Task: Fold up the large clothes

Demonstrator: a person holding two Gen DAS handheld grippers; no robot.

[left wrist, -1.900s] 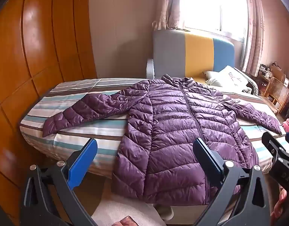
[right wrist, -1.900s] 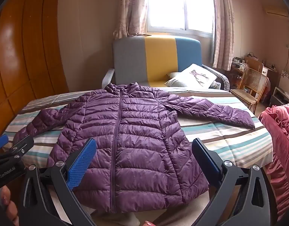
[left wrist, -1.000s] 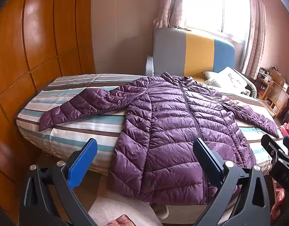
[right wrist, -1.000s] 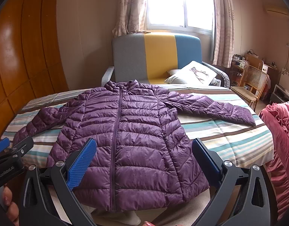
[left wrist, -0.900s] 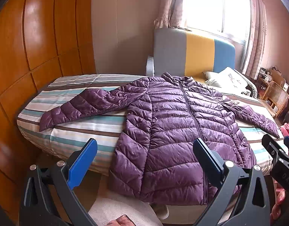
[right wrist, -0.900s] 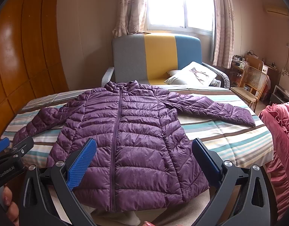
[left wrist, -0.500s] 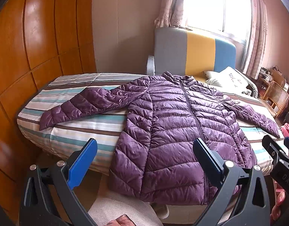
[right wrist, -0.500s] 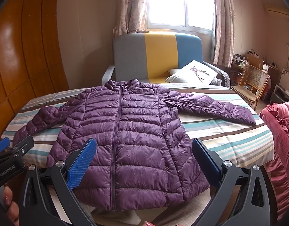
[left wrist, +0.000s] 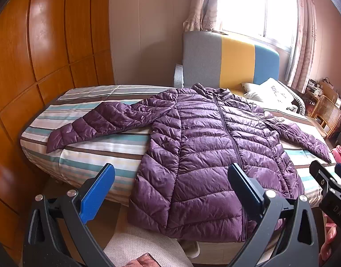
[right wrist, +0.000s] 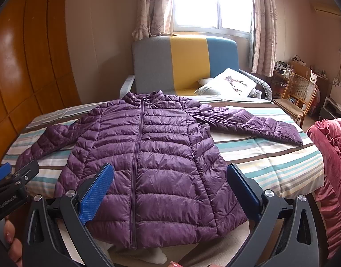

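One bed (left wrist: 86, 155) with striped covers in teal, brown and cream fills the middle of both views, and a sofa (right wrist: 183, 66) in grey, yellow and blue panels stands behind it under the window. A purple quilted jacket (left wrist: 203, 155) lies front-up and zipped on the bed, collar toward the sofa, both sleeves spread out to the sides across the stripes. Its hem hangs a little over the near edge of the mattress. A white pillow (right wrist: 230, 84) rests on the sofa seat, and a wicker chair (right wrist: 299, 95) stands to the right of the bed. The left claw (left wrist: 170, 191) hovers just short of the hem, its blue-padded fingers spread wide with nothing between them. The right claw (right wrist: 170, 191) is likewise wide apart and empty, above the lower front of the jacket.
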